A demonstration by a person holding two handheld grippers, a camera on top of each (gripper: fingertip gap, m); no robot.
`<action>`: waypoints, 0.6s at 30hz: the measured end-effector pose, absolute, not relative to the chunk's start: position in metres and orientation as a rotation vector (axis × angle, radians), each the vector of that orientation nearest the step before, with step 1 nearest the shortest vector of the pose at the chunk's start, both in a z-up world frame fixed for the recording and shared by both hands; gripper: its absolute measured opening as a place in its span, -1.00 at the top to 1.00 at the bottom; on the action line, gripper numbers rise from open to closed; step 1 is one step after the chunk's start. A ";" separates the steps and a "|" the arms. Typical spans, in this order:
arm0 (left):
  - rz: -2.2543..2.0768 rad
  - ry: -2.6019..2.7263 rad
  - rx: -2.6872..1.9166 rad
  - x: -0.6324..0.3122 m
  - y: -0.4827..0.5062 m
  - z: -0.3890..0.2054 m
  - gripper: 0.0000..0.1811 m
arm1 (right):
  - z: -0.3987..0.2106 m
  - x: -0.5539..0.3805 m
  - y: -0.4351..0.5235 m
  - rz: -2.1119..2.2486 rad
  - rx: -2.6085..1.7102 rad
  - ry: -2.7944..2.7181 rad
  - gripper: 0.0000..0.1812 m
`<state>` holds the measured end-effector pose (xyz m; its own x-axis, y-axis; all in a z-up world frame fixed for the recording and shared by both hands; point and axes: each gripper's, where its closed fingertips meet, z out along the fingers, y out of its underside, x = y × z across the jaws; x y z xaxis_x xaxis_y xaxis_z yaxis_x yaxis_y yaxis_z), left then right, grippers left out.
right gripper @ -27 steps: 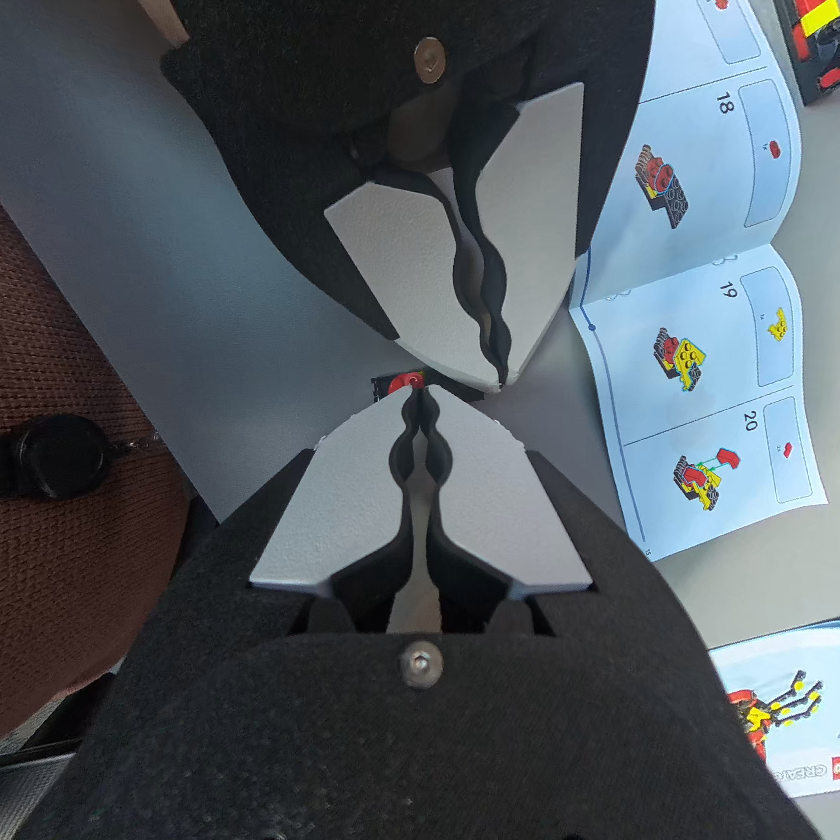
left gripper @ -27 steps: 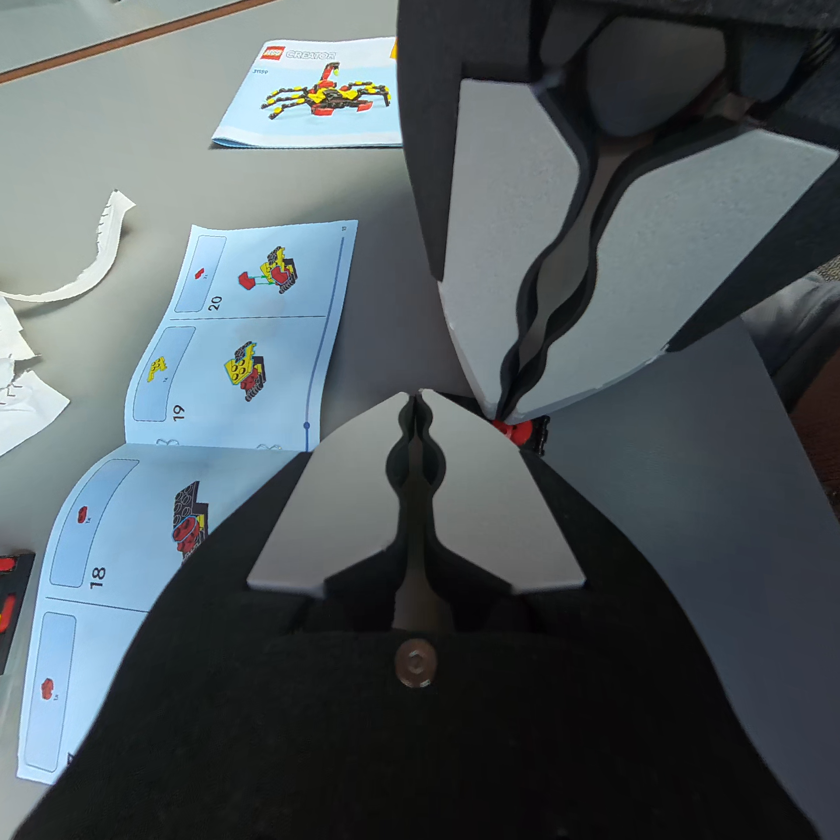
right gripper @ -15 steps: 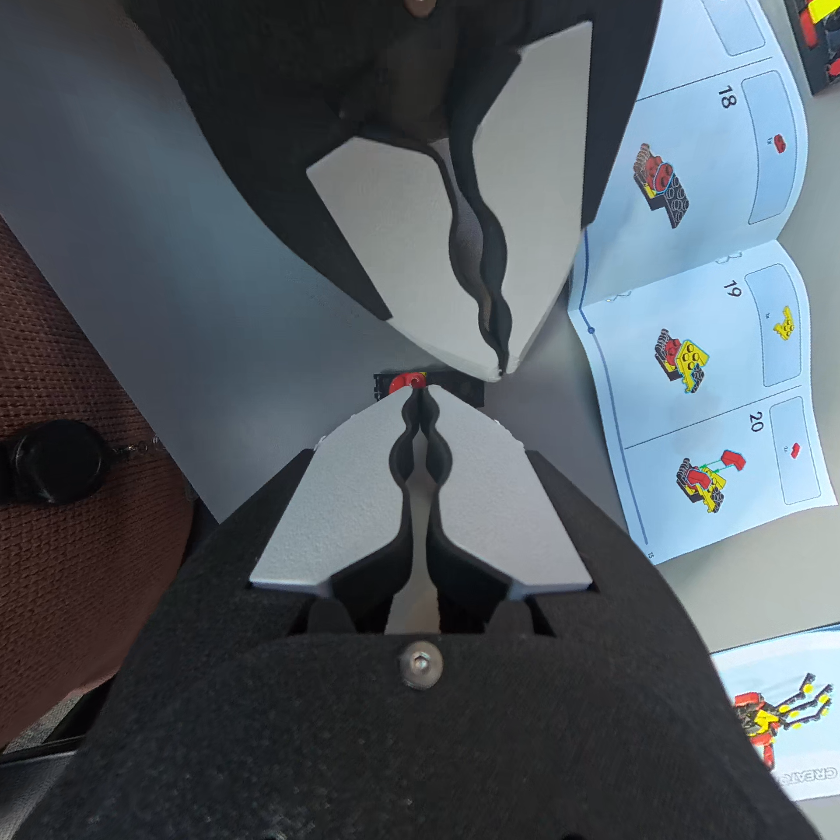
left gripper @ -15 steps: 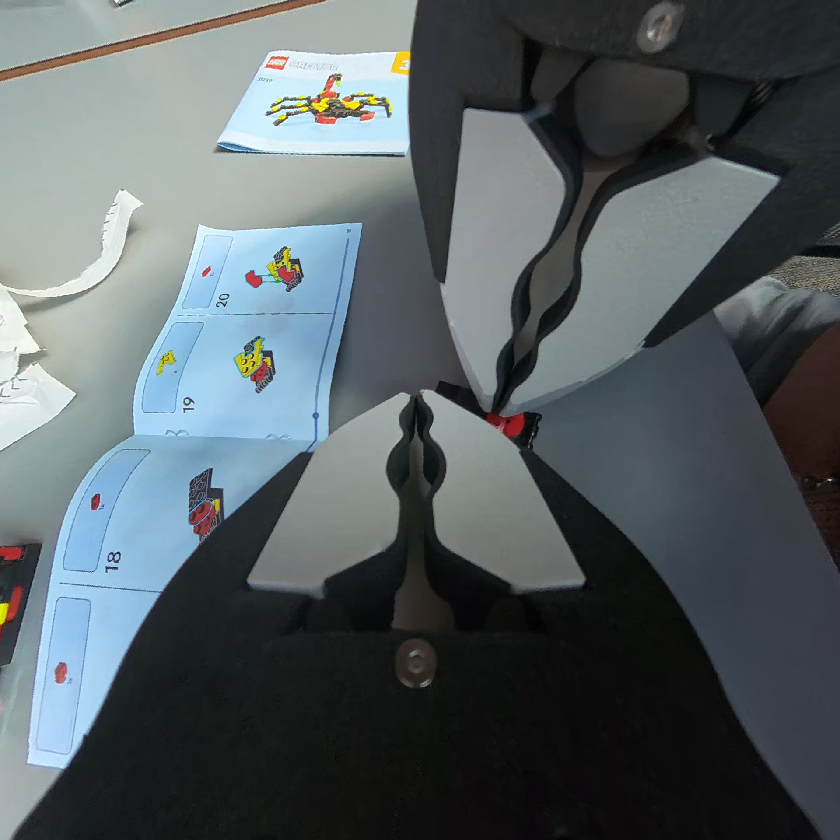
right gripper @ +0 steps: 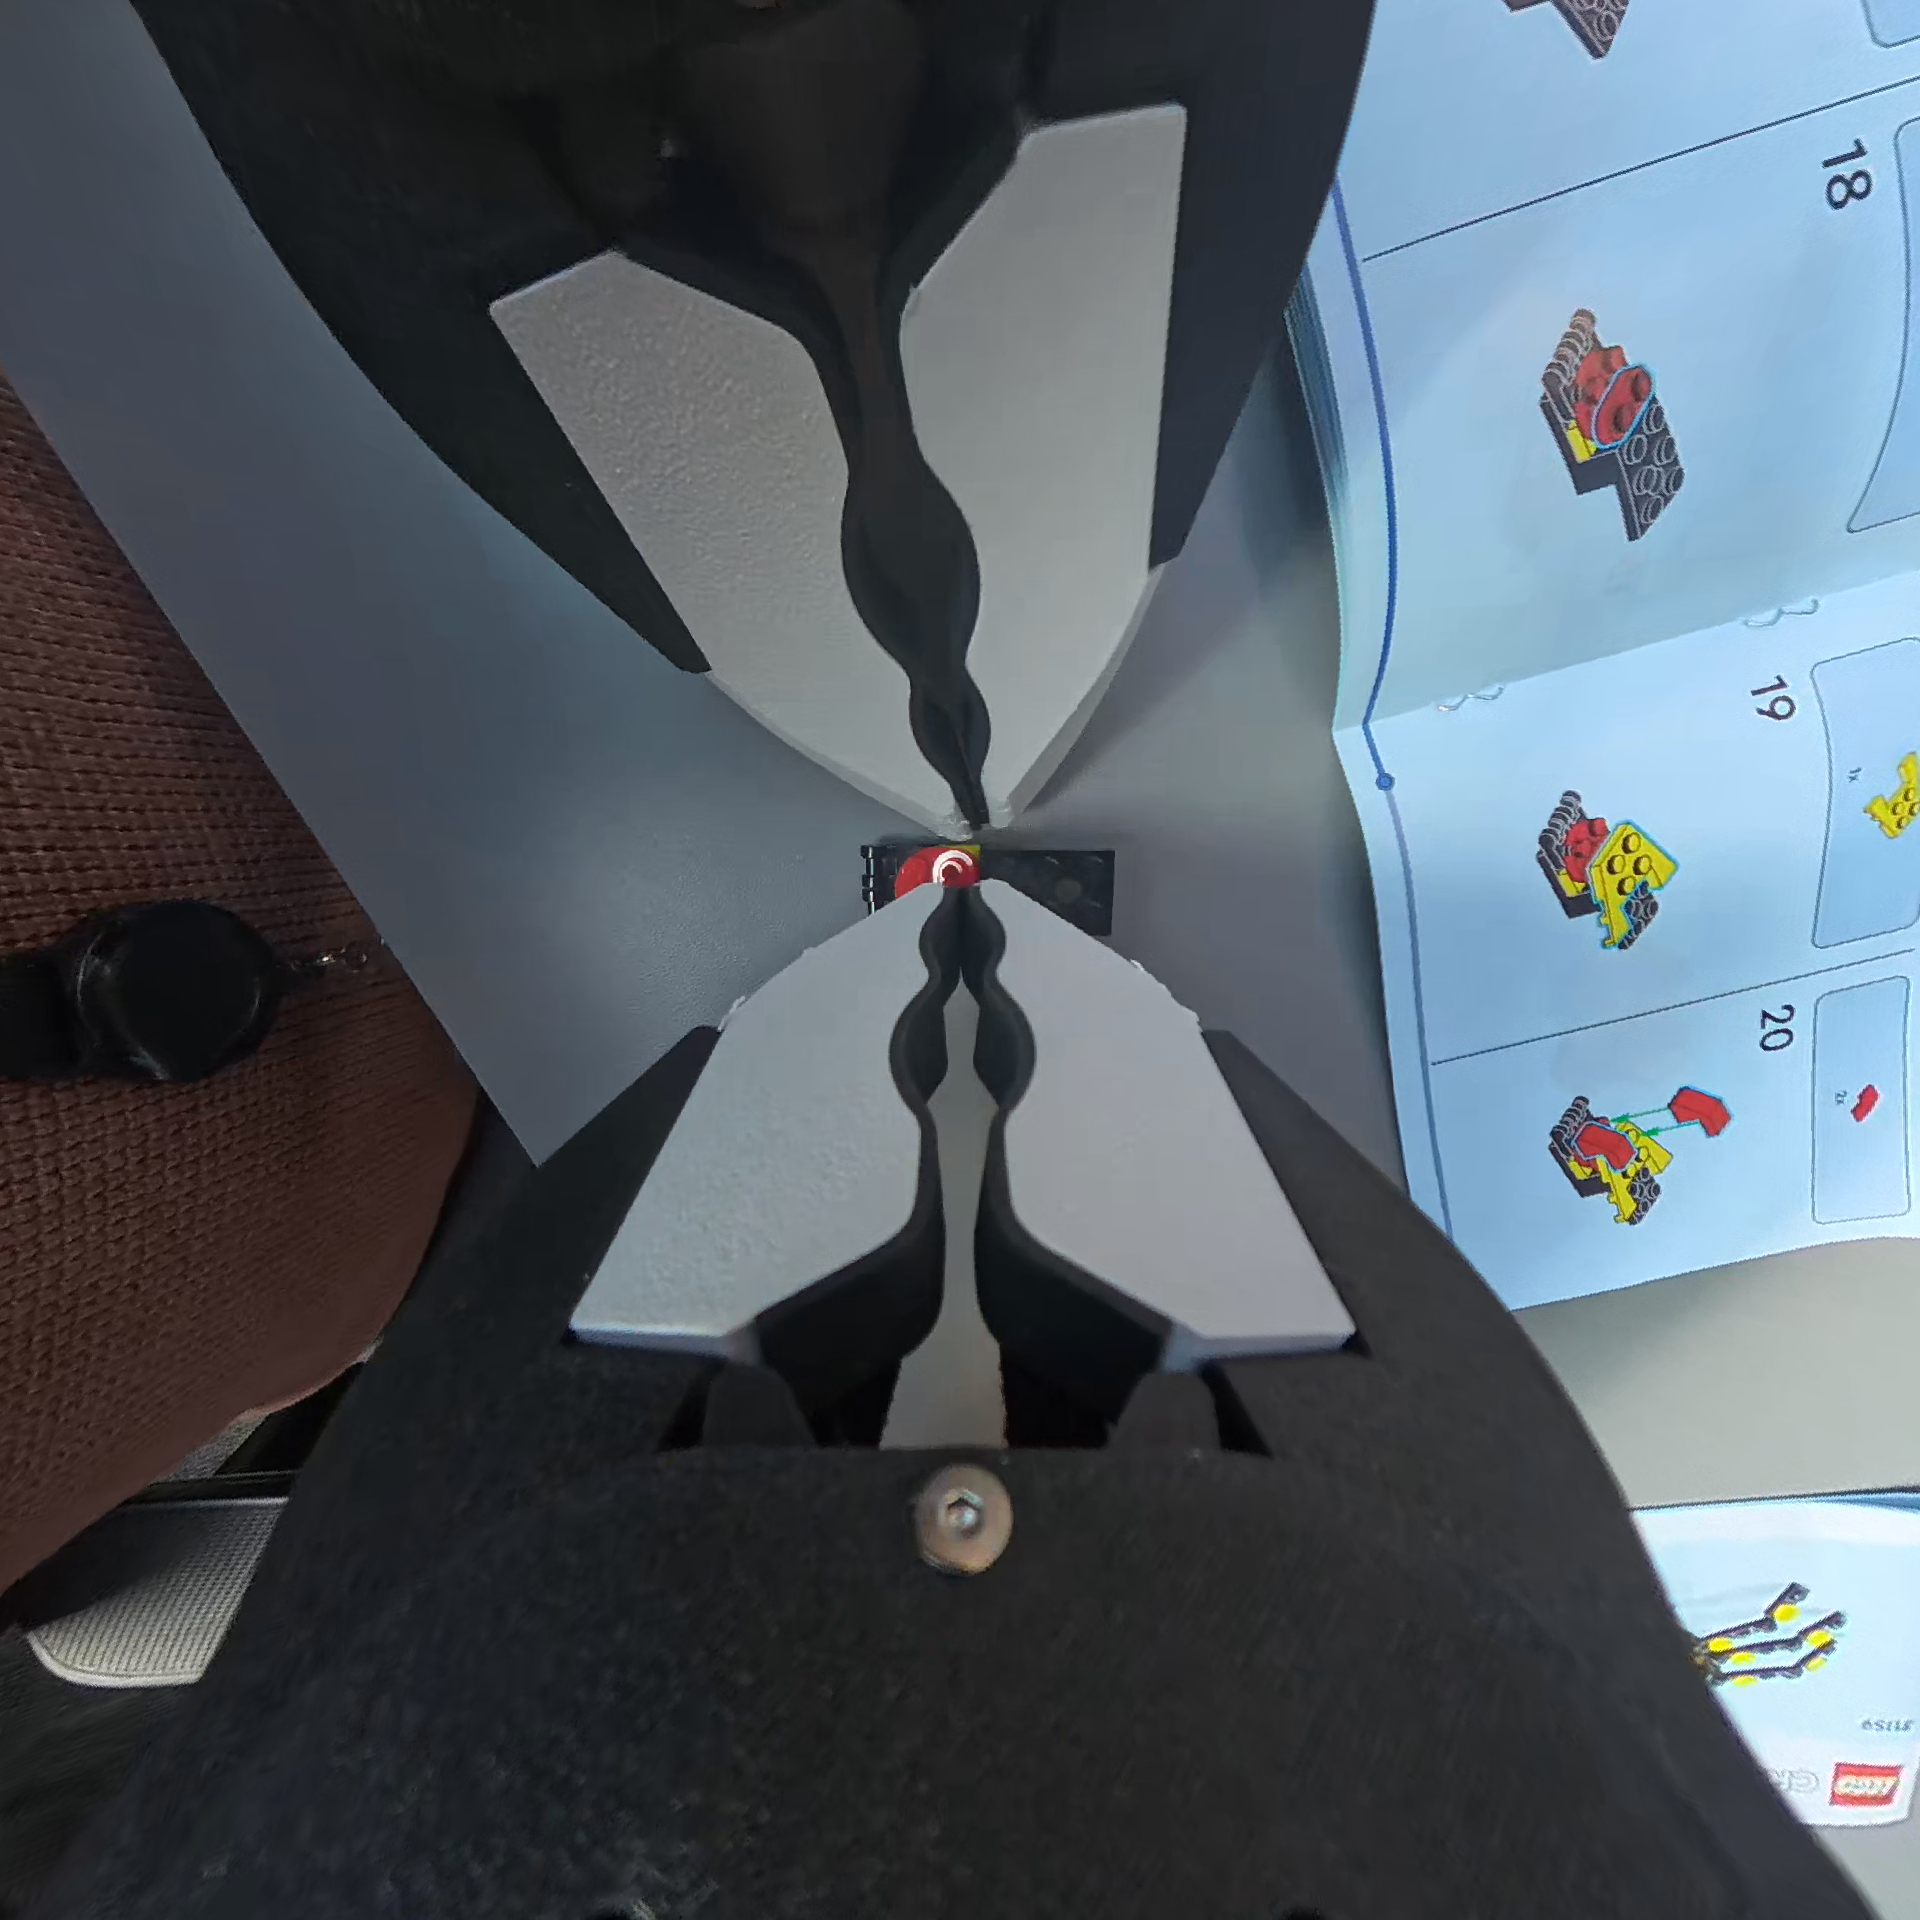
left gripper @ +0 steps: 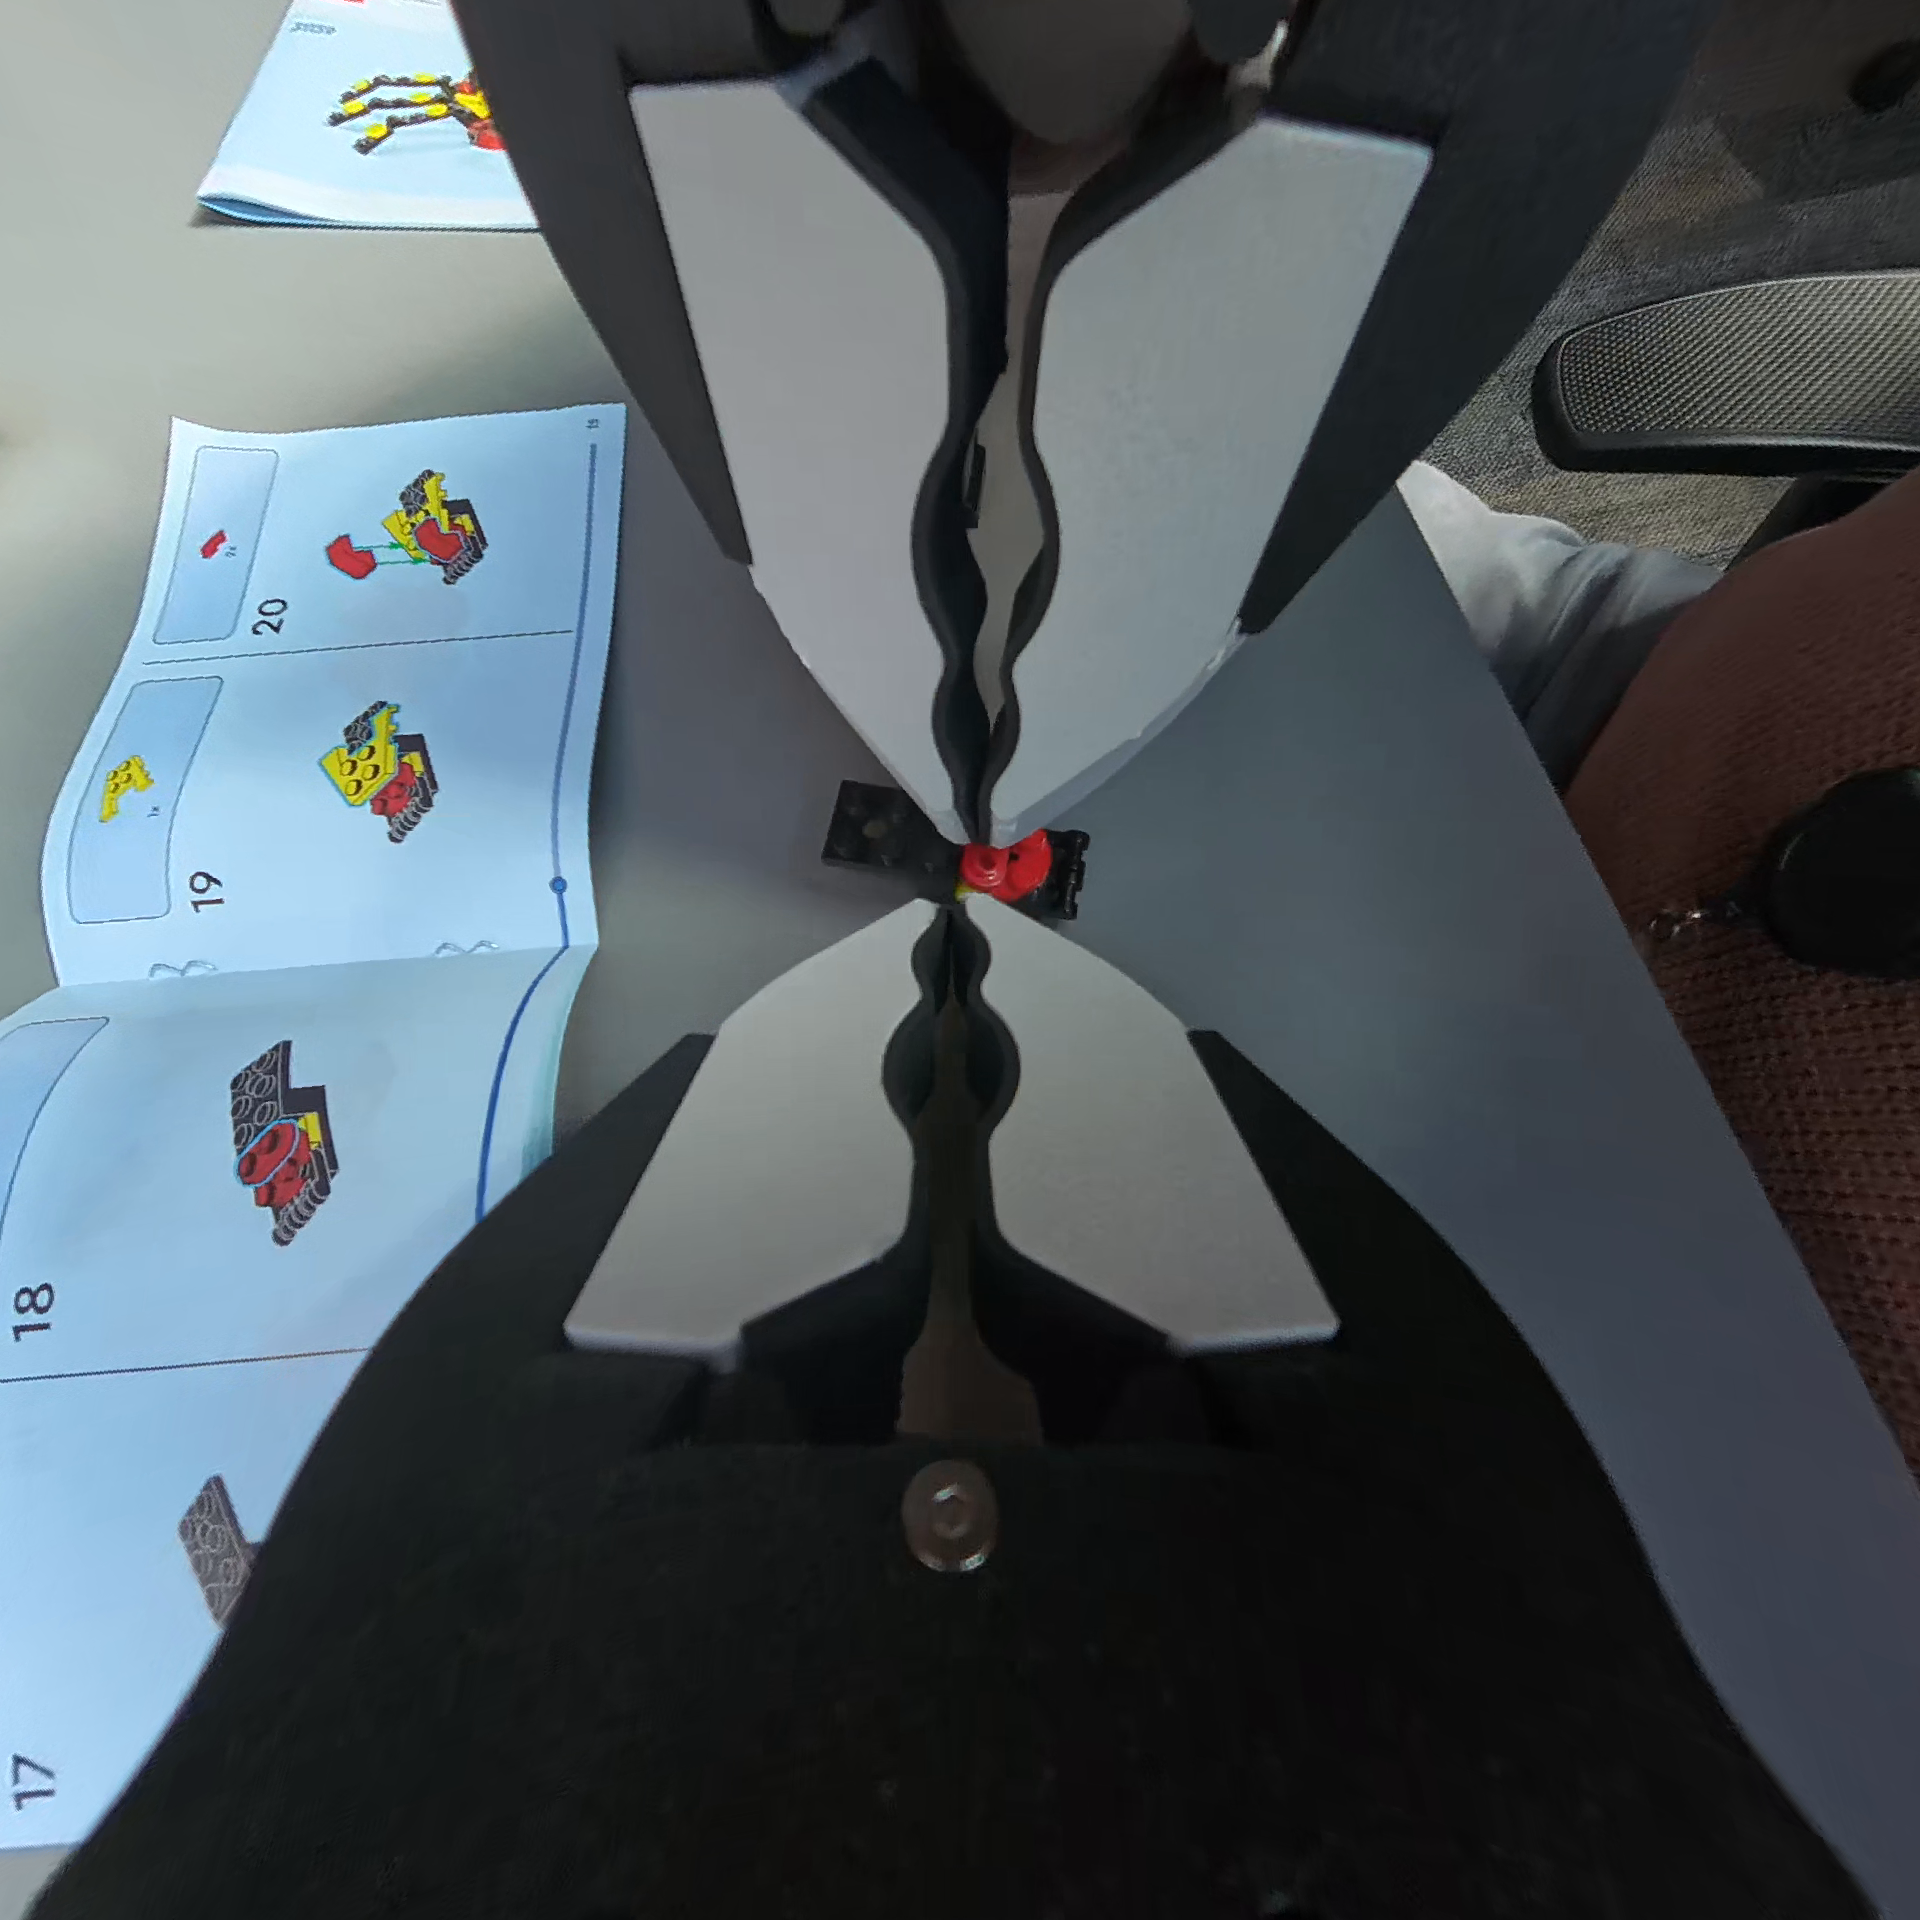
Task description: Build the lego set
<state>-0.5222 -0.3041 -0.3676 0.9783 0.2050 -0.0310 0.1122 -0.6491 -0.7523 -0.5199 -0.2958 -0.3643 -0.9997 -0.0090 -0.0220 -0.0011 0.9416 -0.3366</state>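
Observation:
A small lego assembly [left gripper: 951, 862], a black plate with red round pieces and a sliver of yellow, sits just over the grey table between the two gripper tips. My right gripper [right gripper: 958, 898] is shut with its tips on the near edge of the assembly [right gripper: 987, 875]. In the left wrist view it comes in from the top [left gripper: 977, 831]. My left gripper [left gripper: 948, 914] is shut, and its tips touch the opposite edge of the assembly. It shows in the right wrist view at the top [right gripper: 971, 826]. I see no separate piece in its tips.
An open blue instruction booklet [left gripper: 343, 748] lies left of the grippers, and it also shows in the right wrist view [right gripper: 1621, 831]. A second closed booklet [left gripper: 343, 125] lies farther back. A person's brown sleeve [left gripper: 1787, 935] and a chair armrest [left gripper: 1725, 374] are past the table edge.
The right gripper has swung from a tilt to point straight at my left gripper, carrying the assembly with it. The assembly now sits centred between both tips, and both cameras are closer to the table.

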 end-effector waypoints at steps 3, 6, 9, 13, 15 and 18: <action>0.138 -0.215 -2.285 -0.521 -0.303 -0.368 1.00 | -0.364 -0.520 -0.296 -0.542 -0.003 3.072 1.00; 0.124 -0.219 -2.286 -0.521 -0.303 -0.369 1.00 | -0.365 -0.522 -0.296 -0.547 -0.002 3.072 1.00; 0.114 -0.220 -2.288 -0.520 -0.303 -0.369 1.00 | -0.365 -0.522 -0.296 -0.546 -0.004 3.060 1.00; 0.125 -0.218 -2.290 -0.520 -0.303 -0.369 1.00 | -0.365 -0.522 -0.297 -0.554 -0.008 3.066 1.00; 0.147 -0.211 -2.294 -0.521 -0.303 -0.369 1.00 | -0.364 -0.522 -0.297 -0.569 -0.011 3.086 1.00; 0.160 -0.197 -2.290 -0.520 -0.302 -0.369 1.00 | -0.364 -0.522 -0.297 -0.572 -0.020 3.106 1.00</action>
